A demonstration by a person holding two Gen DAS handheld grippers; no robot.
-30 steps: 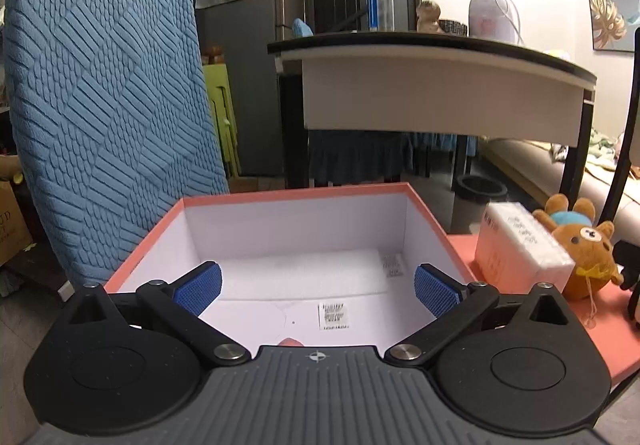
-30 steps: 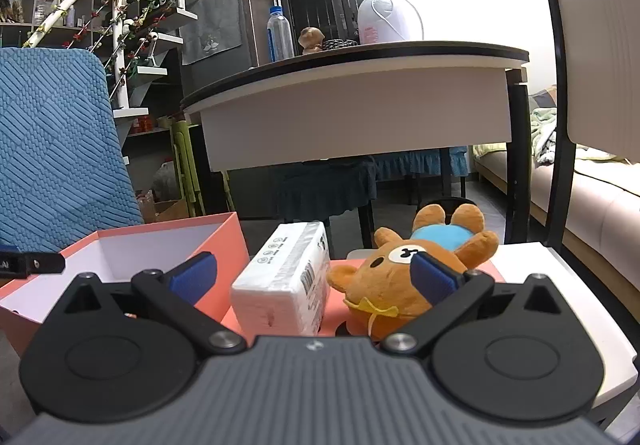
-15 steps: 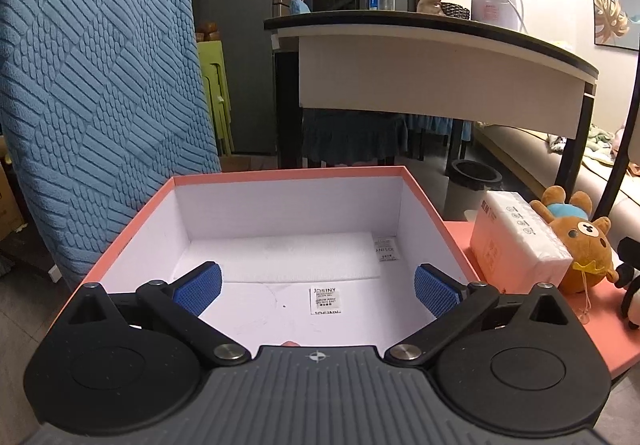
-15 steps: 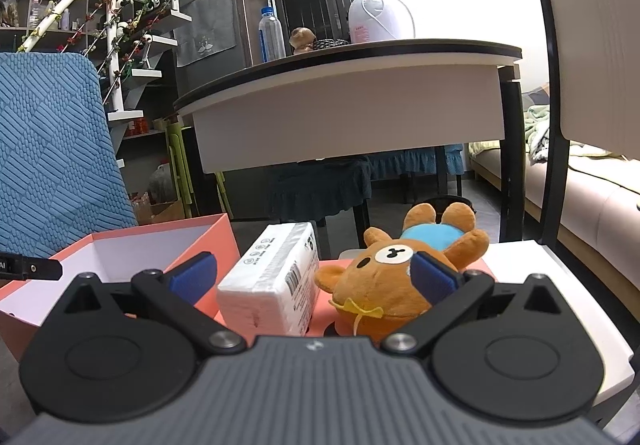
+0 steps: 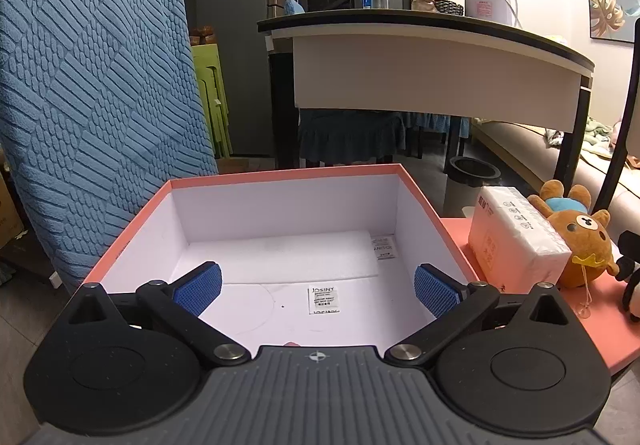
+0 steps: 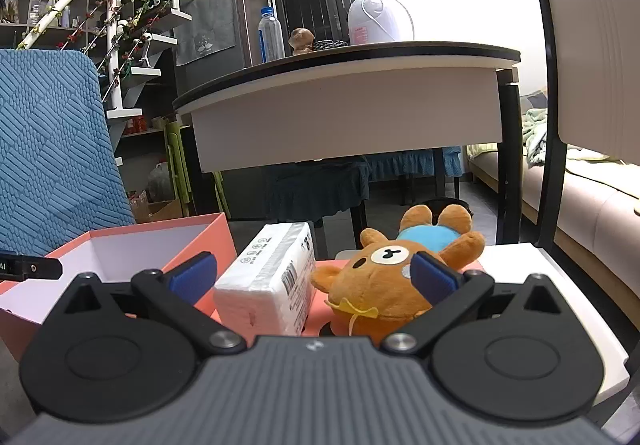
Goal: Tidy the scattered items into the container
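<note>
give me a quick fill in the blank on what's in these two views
1. Both the left tool and the right tool are ____.
2. The tissue pack lies between the pink box and the ____.
3. The box holds only small white ____.

Missing words: open; teddy bear; packets

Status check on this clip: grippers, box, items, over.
Both hand-held grippers open, empty: left over the box, right facing tissue pack and bear. Box holds only two sachets. Nothing blocking.
</note>
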